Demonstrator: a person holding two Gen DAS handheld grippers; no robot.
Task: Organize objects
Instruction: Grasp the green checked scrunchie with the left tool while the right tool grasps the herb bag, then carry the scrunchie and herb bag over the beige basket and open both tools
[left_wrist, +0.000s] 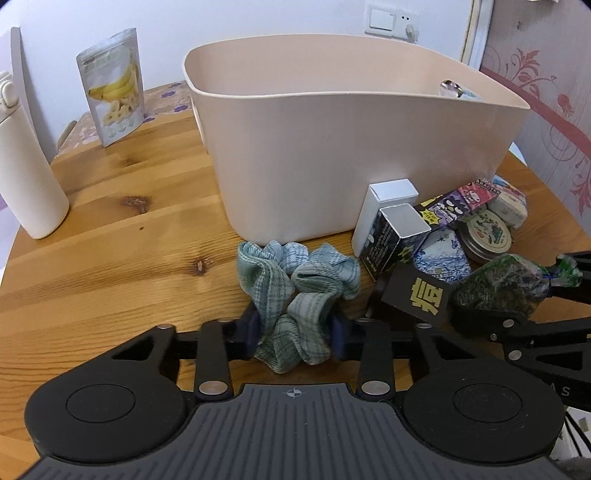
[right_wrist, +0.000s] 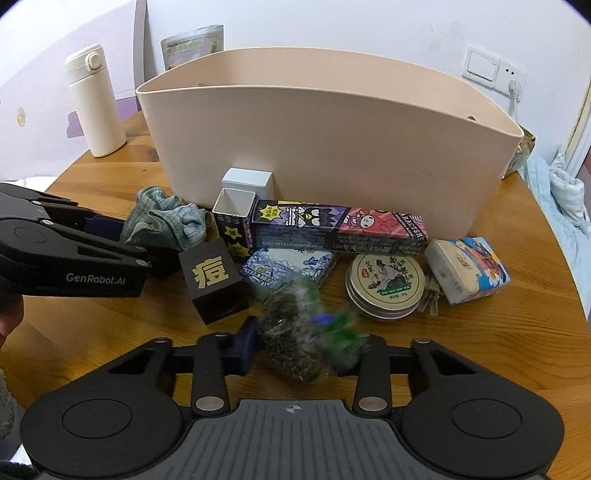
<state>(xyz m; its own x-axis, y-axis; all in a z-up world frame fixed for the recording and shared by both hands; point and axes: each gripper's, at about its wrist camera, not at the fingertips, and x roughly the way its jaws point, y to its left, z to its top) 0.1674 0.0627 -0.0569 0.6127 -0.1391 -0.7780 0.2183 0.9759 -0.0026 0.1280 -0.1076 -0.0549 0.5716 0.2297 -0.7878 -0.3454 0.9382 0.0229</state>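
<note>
Blue pads of the left gripper (left_wrist: 295, 338) pinch a green plaid scrunchie (left_wrist: 297, 291) on the wooden table (left_wrist: 110, 229). To its right, the right gripper (right_wrist: 301, 352) squeezes a clear bag of dried leaves (right_wrist: 291, 328). Boxes and a round tin (right_wrist: 384, 284) lie just beyond, near the pink tub (right_wrist: 325, 147).

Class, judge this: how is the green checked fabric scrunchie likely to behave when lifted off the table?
The scrunchie looks soft and gathered, so it will probably sag and bunch. Being thin cloth, it is likely light. Squeezed in the left gripper, it seems unlikely to slip or break.
</note>
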